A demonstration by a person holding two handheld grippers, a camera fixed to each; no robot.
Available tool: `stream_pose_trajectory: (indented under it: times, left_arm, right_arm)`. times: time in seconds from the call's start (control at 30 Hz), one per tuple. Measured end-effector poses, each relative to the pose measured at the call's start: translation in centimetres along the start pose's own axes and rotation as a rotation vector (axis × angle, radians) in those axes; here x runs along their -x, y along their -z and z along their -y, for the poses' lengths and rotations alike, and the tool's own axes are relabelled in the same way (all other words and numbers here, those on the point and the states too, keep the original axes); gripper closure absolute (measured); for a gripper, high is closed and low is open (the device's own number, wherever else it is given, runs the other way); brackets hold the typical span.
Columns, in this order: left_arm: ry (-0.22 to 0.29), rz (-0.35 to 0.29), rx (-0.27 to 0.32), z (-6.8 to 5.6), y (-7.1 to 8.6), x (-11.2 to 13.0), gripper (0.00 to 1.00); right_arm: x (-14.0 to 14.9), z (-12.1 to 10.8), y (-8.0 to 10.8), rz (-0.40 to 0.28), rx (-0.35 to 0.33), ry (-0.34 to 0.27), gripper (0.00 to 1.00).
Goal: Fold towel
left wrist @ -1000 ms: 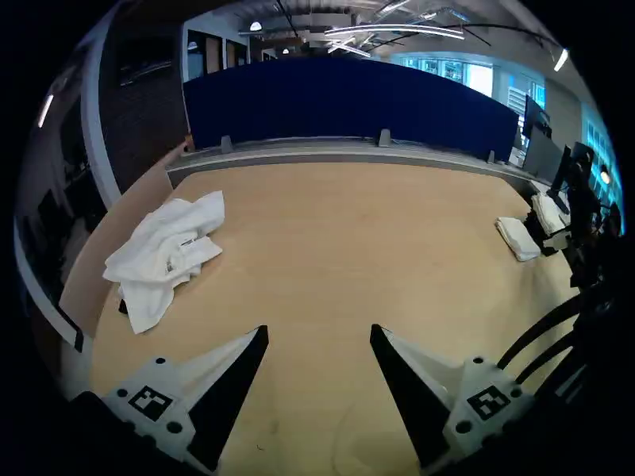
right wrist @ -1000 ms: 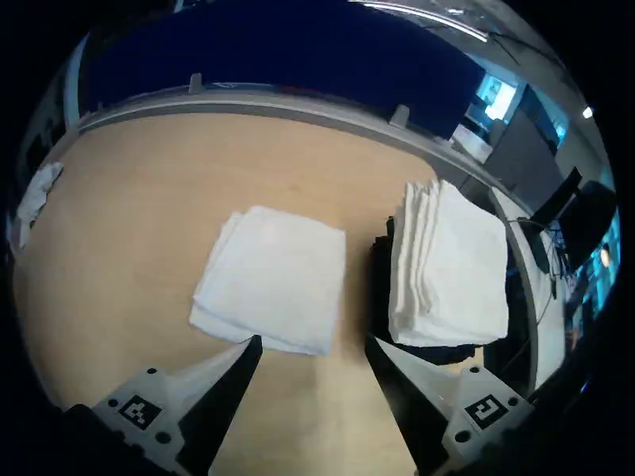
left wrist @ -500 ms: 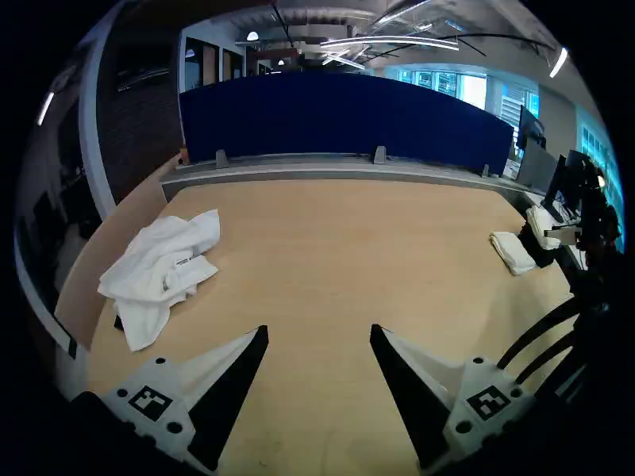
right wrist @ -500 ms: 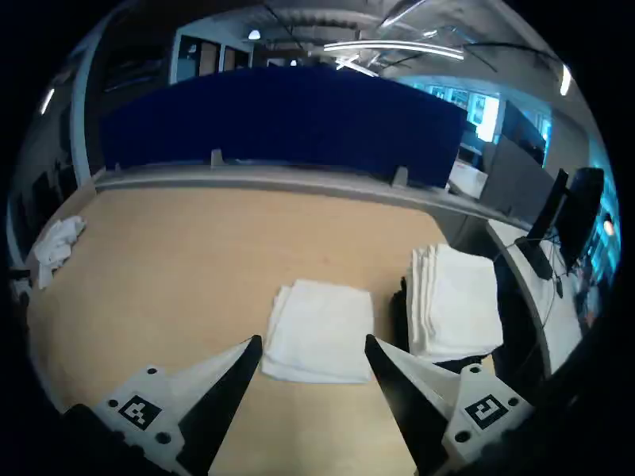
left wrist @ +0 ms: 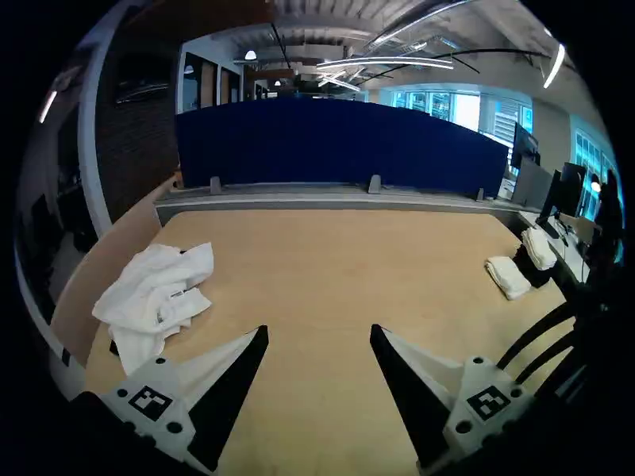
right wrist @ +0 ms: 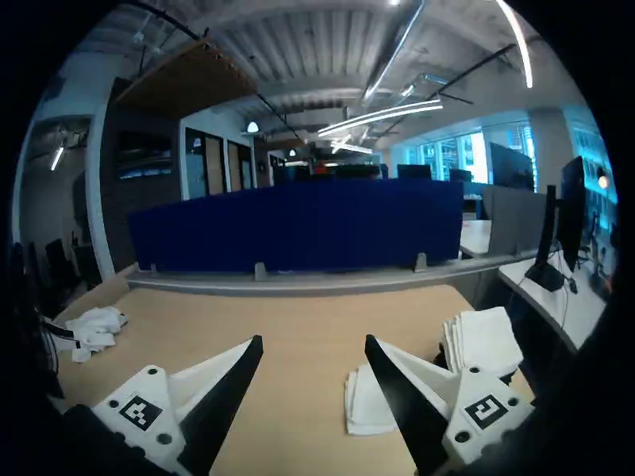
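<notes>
Jaws spread wide and empty on left gripper [left wrist: 317, 328] and right gripper [right wrist: 311, 339], white wedge-shaped fingers [left wrist: 230, 373] edged in black. Below, smooth light wooden tabletop [left wrist: 341, 262]. Near its left edge, heaped and unfolded: crumpled white terry towel [left wrist: 155, 297]. Far right, lying flat: square folded white towel [left wrist: 508, 276], just beside taller stack of folded white towels [left wrist: 540, 247]. Along the far edge, upright dark blue fabric partition [left wrist: 333, 143].

White black-faced jaws, square markers [left wrist: 150, 402]
</notes>
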State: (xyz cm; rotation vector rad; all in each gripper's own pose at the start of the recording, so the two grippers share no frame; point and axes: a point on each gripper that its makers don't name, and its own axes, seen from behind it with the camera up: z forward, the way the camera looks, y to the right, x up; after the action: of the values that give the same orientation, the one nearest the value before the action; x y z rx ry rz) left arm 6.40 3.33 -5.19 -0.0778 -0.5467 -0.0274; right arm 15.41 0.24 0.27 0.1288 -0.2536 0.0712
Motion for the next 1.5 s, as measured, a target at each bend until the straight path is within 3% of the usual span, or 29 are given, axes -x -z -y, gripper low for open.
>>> stream_pose_trajectory:
  times: [0.27,0.47,0.8,0.97,1.17,1.5]
  left_arm:
    - [0.005,-0.079,0.019,-0.2,0.1,-2.0,0.05]
    - [0.007,-0.169,0.014,0.1,0.4,-3.8,0.05]
    - [0.04,-0.391,-0.008,0.7,2.1,-9.1,0.05]
    - [0.037,-0.42,-0.038,1.5,2.2,-9.7,0.05]
    - [-0.008,-0.419,-0.072,2.4,1.6,-9.1,0.05]
    - [-0.045,-0.42,-0.095,3.9,-0.1,-7.6,0.05]
  right_arm:
    - [-2.5,3.5,2.8,-0.122,0.015,-0.013,0.0]
    - [-3.0,5.5,3.9,-0.185,0.012,-0.039,0.0]
    - [-3.8,6.0,4.7,-0.258,0.026,-0.092,0.0]
    - [-3.4,6.8,4.5,-0.245,0.023,-0.081,0.0]
    - [-3.0,7.4,3.9,-0.22,0.027,-0.058,0.0]
    - [-2.6,6.1,3.0,-0.168,0.073,-0.016,0.0]
